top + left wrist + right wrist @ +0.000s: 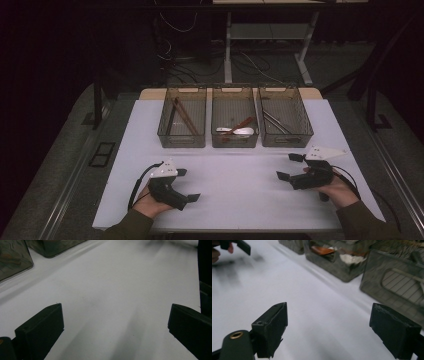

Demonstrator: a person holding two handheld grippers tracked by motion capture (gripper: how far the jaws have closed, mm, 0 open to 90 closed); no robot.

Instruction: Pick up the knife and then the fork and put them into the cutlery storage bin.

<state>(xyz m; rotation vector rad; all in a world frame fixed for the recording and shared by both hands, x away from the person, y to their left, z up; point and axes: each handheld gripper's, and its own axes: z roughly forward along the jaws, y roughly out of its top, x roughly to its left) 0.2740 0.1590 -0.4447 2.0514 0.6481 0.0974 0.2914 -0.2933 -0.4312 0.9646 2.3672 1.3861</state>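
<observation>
Both grippers rest low over the white table [235, 195], held in a person's hands. My left gripper [188, 185] lies at the front left with its jaws wide apart and pointing right; in the left gripper view my left gripper [115, 325] has only bare table between its jaws. At the front right, my right gripper [288, 166] points left, also open, and in its own view my right gripper [329, 325] holds nothing. Three clear grey bins stand in a row at the back: the left bin [182, 136] with brown chopsticks [185, 116], the middle bin [235, 139] with white spoons [243, 131], the right bin [285, 137] with metal utensils [276, 122].
The middle bin [332, 263] and right bin [392, 290] sit close ahead of the right gripper's jaws. A red-brown spoon [322, 250] lies in the middle bin. Table legs and cables [227, 60] stand on the dark floor beyond the table.
</observation>
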